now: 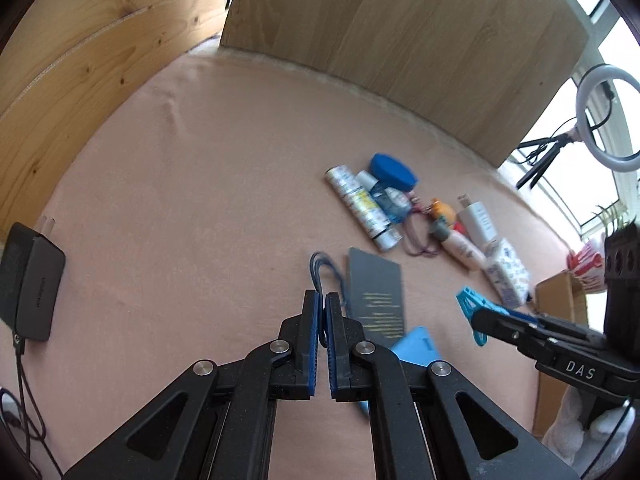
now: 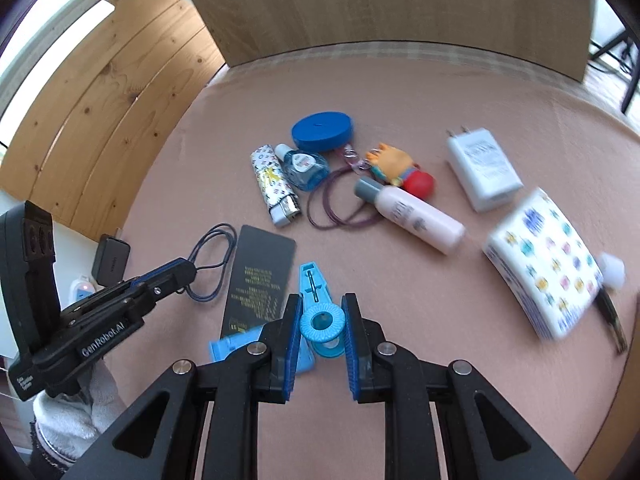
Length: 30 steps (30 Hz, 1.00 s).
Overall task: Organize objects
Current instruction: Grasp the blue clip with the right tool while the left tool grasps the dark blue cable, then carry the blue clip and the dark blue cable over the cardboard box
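A pink cloth (image 1: pixel 200 184) covers the counter and fills the middle of both views. Behind it, at the top of the frame, stands a pale wooden board (image 1: pixel 400 40). At the upper left there is a wall of knotty pine planks (image 1: pixel 80 40). At the right edge of the left wrist view, bright windows (image 1: pixel 608 92) give daylight, and a ring light (image 1: pixel 582 120) stands before them.

surface: bench (image 2: pixel 460 92) covered with a pink cloth
far group: blue round case (image 2: pixel 322 130), lighter (image 2: pixel 274 182), small blue bottle (image 2: pixel 304 168), toy figure (image 2: pixel 400 170), purple cord loop (image 2: pixel 340 204)
right side: white charger (image 2: pixel 482 168), pink bottle (image 2: pixel 412 216), tissue pack (image 2: pixel 544 260)
near side: black card (image 2: pixel 258 280), dark blue cord (image 2: pixel 212 264) beside it, light blue flat piece (image 2: pixel 236 346)
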### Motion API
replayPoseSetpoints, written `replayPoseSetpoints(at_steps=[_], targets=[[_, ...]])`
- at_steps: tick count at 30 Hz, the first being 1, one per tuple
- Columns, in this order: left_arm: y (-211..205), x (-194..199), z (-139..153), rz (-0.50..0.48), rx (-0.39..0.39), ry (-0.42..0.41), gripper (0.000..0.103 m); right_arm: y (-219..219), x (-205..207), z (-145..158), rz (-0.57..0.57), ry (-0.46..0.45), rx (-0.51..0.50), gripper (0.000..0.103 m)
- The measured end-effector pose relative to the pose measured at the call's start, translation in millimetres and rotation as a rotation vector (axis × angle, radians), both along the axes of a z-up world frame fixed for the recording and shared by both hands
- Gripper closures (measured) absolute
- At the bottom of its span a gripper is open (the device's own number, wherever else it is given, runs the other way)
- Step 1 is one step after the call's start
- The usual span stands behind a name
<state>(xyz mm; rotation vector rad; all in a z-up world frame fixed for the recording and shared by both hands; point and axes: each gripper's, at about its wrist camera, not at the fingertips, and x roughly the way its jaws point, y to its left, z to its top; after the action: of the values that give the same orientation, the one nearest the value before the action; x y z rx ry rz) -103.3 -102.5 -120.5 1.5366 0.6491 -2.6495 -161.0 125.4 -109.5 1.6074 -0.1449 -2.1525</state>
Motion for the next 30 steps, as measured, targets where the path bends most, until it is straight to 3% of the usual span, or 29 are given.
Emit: replayPoseSetpoints(at_steps=[13,30], targets=[[57.5,1.6,58.2,-0.096,0.044,0.105,0.1,91.4,44.4,48.8,-0.15,0.086,-0.06,0.085],[217.0,-19.2,86.2,-0.363,0.1,0.154,0.1,229.1,109.1,73.8,-0.401,0.14,-0.058,0.085]])
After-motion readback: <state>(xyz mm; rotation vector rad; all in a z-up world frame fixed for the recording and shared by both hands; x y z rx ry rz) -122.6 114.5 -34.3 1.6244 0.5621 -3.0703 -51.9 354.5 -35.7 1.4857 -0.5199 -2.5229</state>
